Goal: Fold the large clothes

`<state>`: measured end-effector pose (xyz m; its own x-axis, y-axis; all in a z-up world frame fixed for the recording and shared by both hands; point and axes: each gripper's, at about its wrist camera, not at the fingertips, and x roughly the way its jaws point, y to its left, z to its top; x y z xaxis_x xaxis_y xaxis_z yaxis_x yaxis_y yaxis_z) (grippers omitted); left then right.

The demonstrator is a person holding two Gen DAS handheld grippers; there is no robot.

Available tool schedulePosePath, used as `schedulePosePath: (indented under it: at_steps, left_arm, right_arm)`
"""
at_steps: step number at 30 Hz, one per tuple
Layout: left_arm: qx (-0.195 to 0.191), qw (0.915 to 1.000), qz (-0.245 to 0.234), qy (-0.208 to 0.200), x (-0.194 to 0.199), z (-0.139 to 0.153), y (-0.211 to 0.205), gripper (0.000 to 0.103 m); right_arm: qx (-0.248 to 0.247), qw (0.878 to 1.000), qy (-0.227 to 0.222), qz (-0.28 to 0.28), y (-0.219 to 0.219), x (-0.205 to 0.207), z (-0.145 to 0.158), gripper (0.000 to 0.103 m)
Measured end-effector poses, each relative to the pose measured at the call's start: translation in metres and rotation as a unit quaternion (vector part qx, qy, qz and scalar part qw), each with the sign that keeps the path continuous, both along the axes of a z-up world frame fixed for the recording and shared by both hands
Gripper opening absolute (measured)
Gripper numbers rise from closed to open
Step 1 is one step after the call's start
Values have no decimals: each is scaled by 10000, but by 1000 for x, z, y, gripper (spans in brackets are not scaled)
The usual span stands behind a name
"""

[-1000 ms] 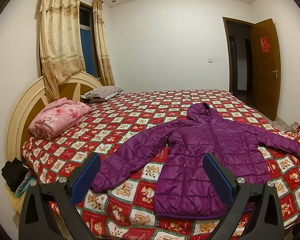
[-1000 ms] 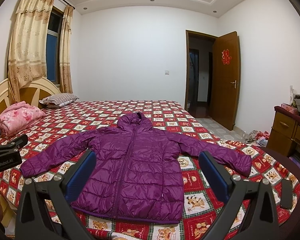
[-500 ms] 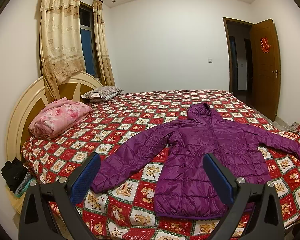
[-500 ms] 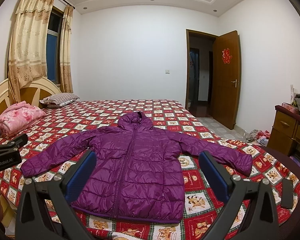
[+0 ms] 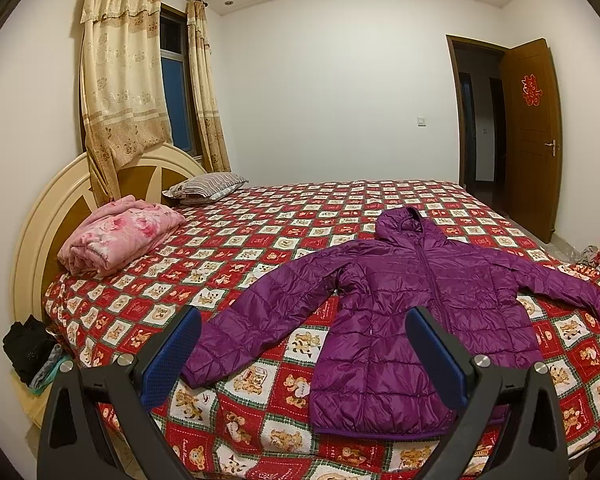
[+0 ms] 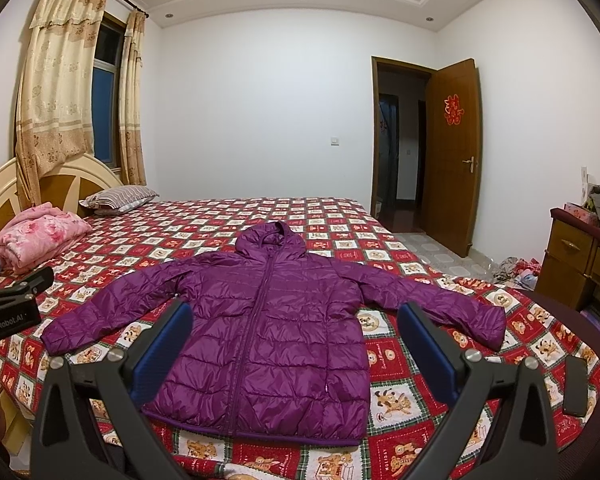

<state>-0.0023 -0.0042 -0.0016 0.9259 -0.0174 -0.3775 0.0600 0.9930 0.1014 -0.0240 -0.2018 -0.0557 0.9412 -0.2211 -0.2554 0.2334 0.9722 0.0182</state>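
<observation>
A purple hooded puffer jacket (image 5: 412, 300) (image 6: 268, 320) lies flat and zipped on the bed, front up, both sleeves spread out to the sides, hem toward me. My left gripper (image 5: 304, 354) hovers open above the near bed edge, in front of the jacket's left sleeve and hem, holding nothing. My right gripper (image 6: 294, 344) is open too, held in front of the jacket's lower body, apart from it. The left gripper's body (image 6: 12, 308) shows at the left edge of the right wrist view.
The bed (image 5: 260, 240) has a red checked bear-print cover. A folded pink blanket (image 5: 116, 236) and a striped pillow (image 5: 206, 184) lie near the headboard. A dark phone (image 6: 576, 386) rests at the bed's right edge. A wooden dresser (image 6: 580, 256) and an open door (image 6: 448, 160) stand on the right.
</observation>
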Motion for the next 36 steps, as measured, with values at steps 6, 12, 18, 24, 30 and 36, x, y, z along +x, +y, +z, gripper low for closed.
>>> schedulePosePath:
  at_steps: [6, 12, 18, 24, 30, 36]
  left_arm:
    - [-4, 10000, -11, 5, 0, 0, 0, 102]
    - [-1, 10000, -12, 4, 1, 0, 0, 102]
    - [-104, 9998, 9, 188, 15, -9, 0, 102]
    - [46, 9973, -297, 673, 61, -42, -19, 102]
    - [400, 9930, -582, 950, 124, -58, -52, 102]
    - [710, 9896, -711, 1028, 184, -75, -81, 102]
  right_arm:
    - [8, 10000, 11, 10, 2, 1, -6, 103]
    - [11, 10000, 14, 8, 2, 1, -6, 103]
    - [9, 10000, 25, -17, 2, 5, -14, 103]
    - [408, 9973, 595, -125, -34, 44, -52, 103]
    - [1042, 9809, 1186, -1133, -140, 74, -80, 103]
    - [1610, 9468, 1619, -2266, -253, 79, -104, 103]
